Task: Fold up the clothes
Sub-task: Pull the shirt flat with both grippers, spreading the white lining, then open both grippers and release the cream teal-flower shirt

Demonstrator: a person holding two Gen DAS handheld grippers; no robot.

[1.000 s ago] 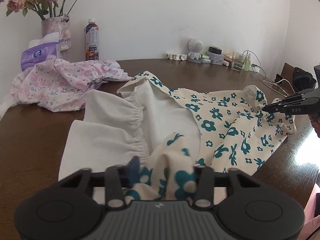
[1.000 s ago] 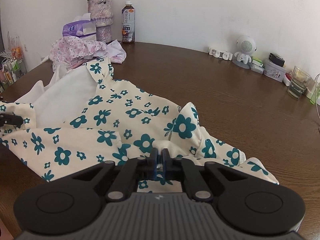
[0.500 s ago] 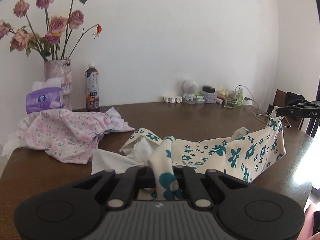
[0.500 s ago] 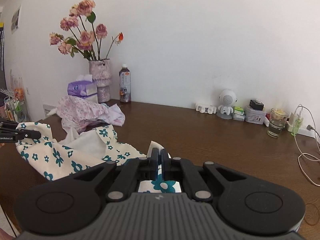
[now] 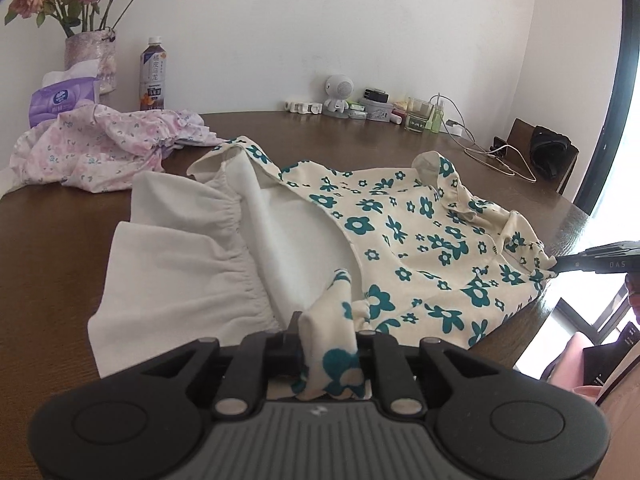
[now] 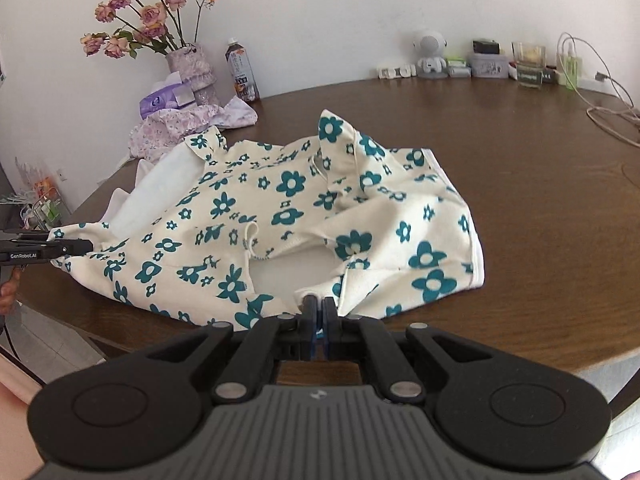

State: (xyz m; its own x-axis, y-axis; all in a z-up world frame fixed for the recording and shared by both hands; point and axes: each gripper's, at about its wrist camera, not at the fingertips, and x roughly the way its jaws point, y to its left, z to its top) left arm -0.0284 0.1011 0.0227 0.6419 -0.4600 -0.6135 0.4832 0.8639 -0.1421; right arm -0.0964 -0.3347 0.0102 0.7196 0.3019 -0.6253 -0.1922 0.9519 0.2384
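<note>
The flowered garment [image 5: 404, 240] is spread on the brown counter [image 5: 52, 240], and it lies forward of both claws, away from the person. Its near edge is held at two places. One end of this edge is pinched in the left claw [image 5: 328, 344], whose fingers are pressed on a bunch of cream cloth with teal flowers. The other end is pinched in the right claw [image 6: 316, 312], whose fingers are pressed together on a thin fold of the hem. In the left wrist view the right claw is seen at the far right side, at the corner of the cloth by the counter's edge.

The long axis of the garment is judged to run from one claw to the other, along the near edge of the counter. The white lining [image 5: 188, 248] is turned out on the left side, and this part lies nearer to the left claw. A fold away from the person would therefore be carried by both claws together, over the body of the cloth.

The counter is smooth dark wood, and free surface is seen behind the garment. At the far left a pink flowered garment [image 5: 100, 144] lies crumpled, well apart from the first one, near a tissue pack [image 5: 60, 100], a vase with roses [image 5: 94, 56] and a bottle [image 5: 154, 76]. Small objects and cables stand along the white wall.
</note>
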